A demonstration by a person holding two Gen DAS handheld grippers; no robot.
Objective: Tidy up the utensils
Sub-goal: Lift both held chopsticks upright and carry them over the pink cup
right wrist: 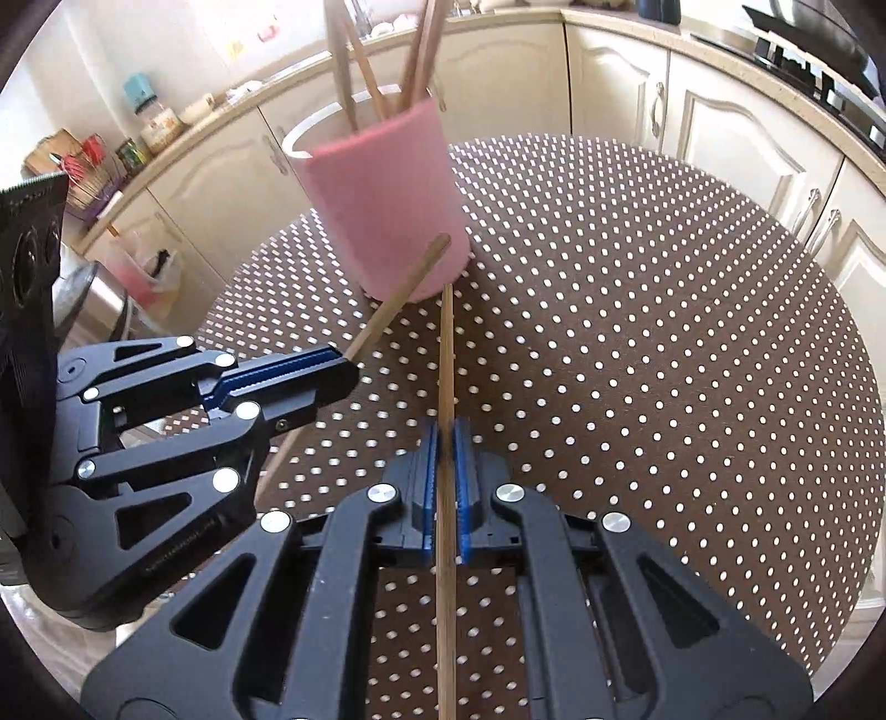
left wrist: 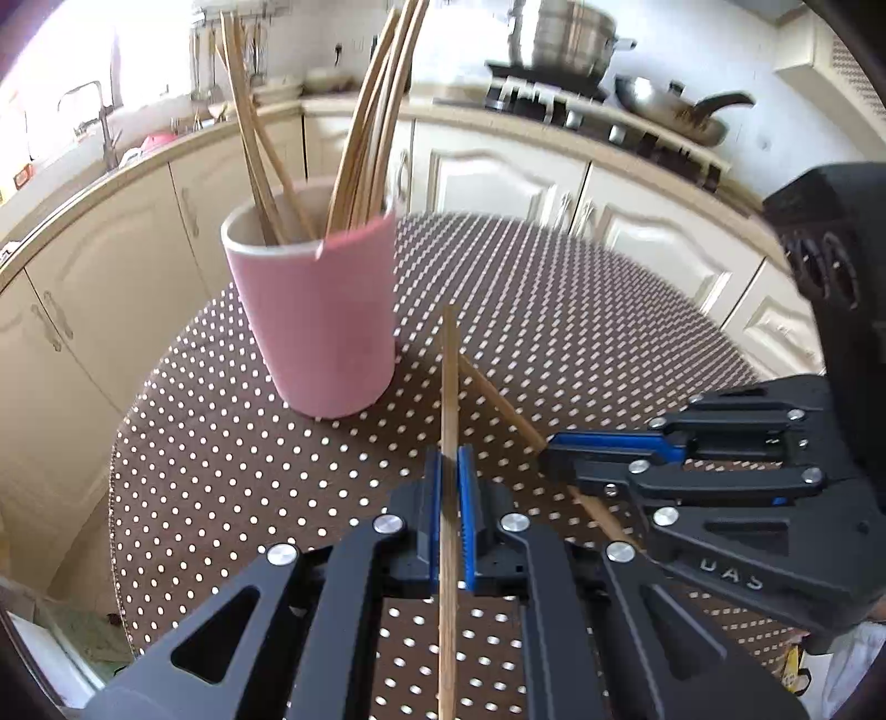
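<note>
- Cup (left wrist: 321,327): pink outside, cream inside.
- Chopsticks in it (left wrist: 365,127): light brown wood.
- Tablecloth (left wrist: 581,332): brown with white dots.
- Gripper fingers (left wrist: 468,509): black with blue pads.
- Cabinets (left wrist: 498,177): cream.
- Pot (left wrist: 565,33): silver.

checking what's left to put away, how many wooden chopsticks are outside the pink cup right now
2. One thin wooden chopstick is clamped in the left gripper; the other wooden chopstick is clamped in the right gripper. Both point towards the pink cylindrical cup. None shows lying on the dotted brown tablecloth.
</note>
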